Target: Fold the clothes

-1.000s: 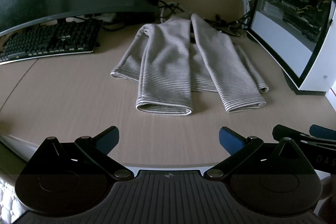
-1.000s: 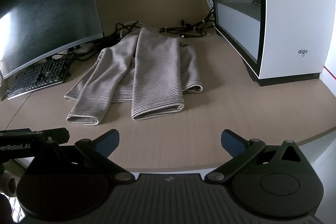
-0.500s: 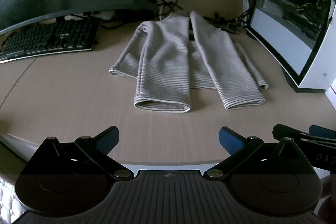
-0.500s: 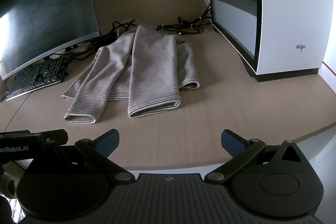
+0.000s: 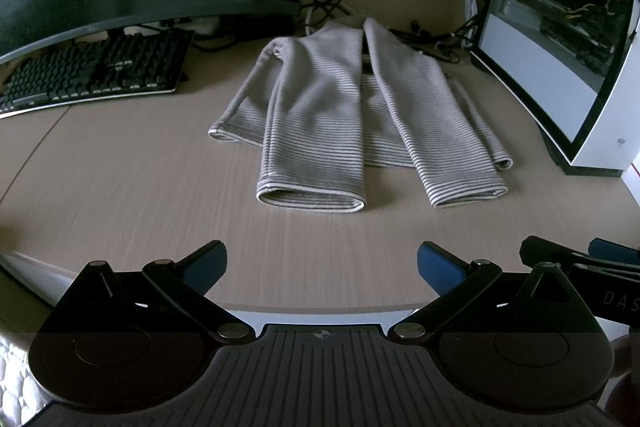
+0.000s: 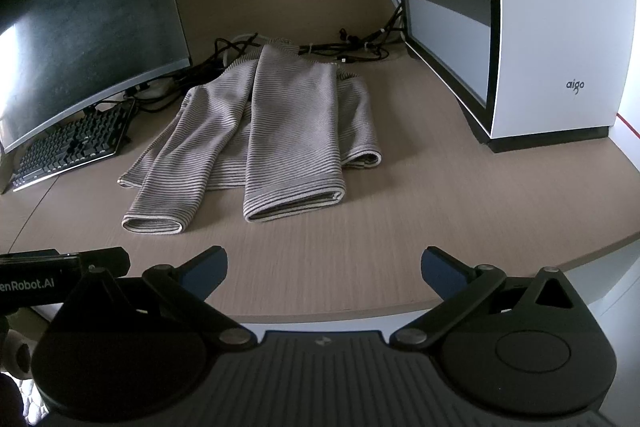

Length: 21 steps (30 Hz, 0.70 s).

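- Left wrist view: the grey-and-white striped knit sweater (image 5: 352,115) lay flat on the light wood-grain desk (image 5: 120,195) at 12 o'clock, both sleeves folded down over the body, probably ready for the next fold. The left gripper (image 5: 321,263) was released, jaws wide, gripping nothing. Against the frame 1.0 s earlier, the sweater sat marginally higher in view.
- Right wrist view: the right gripper (image 6: 323,265) was likewise spread and empty, sweater (image 6: 264,131) at 11 o'clock, white computer case (image 6: 560,27) at 2 o'clock. The garment appeared slightly farther off than before.
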Each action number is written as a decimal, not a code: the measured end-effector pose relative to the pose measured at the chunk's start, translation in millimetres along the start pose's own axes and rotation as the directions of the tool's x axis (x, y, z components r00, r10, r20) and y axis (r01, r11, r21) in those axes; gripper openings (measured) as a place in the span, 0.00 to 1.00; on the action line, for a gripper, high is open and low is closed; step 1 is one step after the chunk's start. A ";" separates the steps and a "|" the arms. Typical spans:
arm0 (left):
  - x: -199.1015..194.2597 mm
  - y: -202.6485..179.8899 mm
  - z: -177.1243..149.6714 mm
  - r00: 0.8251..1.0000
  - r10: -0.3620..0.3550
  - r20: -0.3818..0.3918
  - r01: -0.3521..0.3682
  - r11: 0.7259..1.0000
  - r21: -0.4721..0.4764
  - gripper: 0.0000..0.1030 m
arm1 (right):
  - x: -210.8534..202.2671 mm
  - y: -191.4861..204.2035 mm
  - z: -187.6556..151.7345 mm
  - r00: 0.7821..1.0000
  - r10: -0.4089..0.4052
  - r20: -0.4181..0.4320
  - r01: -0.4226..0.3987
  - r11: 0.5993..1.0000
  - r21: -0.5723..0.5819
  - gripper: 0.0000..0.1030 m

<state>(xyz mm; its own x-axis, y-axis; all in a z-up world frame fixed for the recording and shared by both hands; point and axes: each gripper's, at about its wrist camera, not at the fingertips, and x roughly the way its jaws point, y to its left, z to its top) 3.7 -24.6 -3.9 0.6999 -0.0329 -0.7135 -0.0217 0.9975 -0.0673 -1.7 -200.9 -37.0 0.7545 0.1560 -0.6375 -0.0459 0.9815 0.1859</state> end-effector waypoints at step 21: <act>12.9 -0.9 0.6 0.999 0.002 -0.036 -0.002 1.000 -0.011 1.00 | 12.5 -5.9 1.0 1.000 0.001 -0.028 -0.001 1.000 0.006 1.00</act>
<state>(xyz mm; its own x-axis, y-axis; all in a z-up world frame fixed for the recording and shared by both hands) 13.2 -25.9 -12.6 0.6735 -0.0333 -0.7384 -0.0308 0.9968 -0.0731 8.7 -204.9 -45.3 0.7360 0.1600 -0.6578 -0.0426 0.9807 0.1908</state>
